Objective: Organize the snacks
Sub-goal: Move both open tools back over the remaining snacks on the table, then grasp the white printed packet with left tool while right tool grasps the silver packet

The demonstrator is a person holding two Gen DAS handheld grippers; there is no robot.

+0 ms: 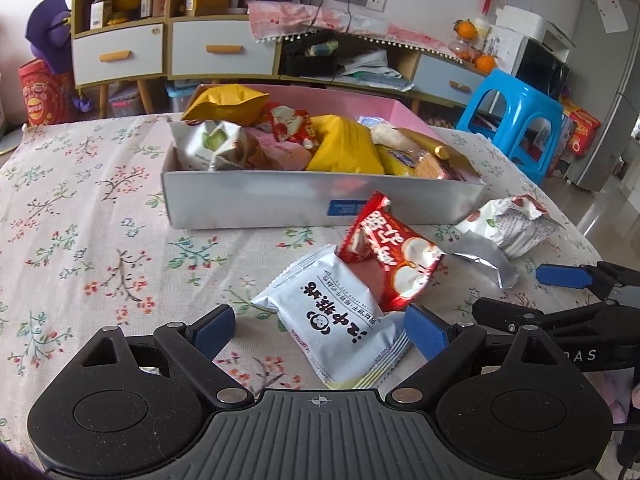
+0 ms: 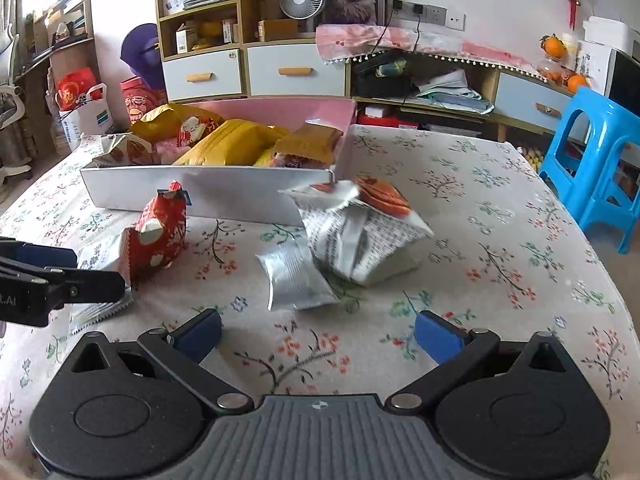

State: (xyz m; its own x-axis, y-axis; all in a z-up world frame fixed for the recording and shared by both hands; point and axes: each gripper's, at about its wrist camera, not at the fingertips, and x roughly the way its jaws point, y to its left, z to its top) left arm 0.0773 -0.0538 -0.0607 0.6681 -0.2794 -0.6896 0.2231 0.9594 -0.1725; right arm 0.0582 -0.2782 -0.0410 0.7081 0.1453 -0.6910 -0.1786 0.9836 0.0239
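Floral tablecloth (image 1: 100, 208) covers the table where a snack-filled grey box (image 1: 280, 200) serves as anchor. Just in front of that box, left to right: a white biscuit packet (image 1: 332, 316) lying between the spread fingers of the left gripper (image 1: 320, 330), a red packet (image 1: 388, 256) leaning on it, a silver packet (image 2: 296, 276), and a white crumpled packet (image 2: 360, 236) near the box's right corner. The right gripper (image 2: 318, 336), jaws wide apart, holds nothing, short of the silver packet.
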